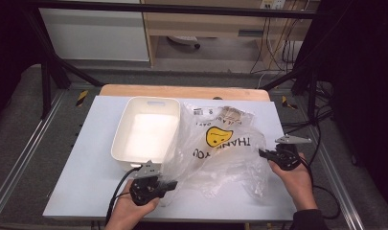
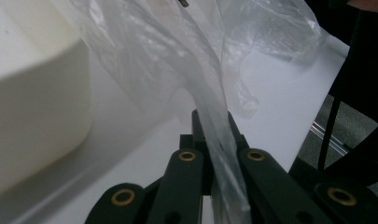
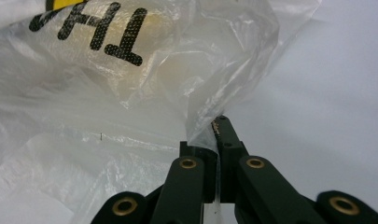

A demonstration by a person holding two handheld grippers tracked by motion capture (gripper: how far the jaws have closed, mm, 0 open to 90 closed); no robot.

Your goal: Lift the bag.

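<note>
A clear plastic bag (image 1: 220, 148) with a yellow smiley and black lettering lies spread on the white table, and something light shows inside it at the far end. My left gripper (image 1: 172, 184) is shut on the bag's near left edge; a strip of film (image 2: 214, 126) runs between its closed jaws. At the right, my right gripper (image 1: 262, 153) is shut on the bag's right edge, with crumpled film (image 3: 205, 130) pinched at the jaw tips. The bag (image 3: 107, 93) stretches between both hands.
A white rectangular tub (image 1: 146, 132) stands left of the bag, close to my left gripper; its wall (image 2: 32, 112) looms beside the jaws. The white tabletop (image 1: 86, 158) ends near both hands. Cables trail off the table's right side.
</note>
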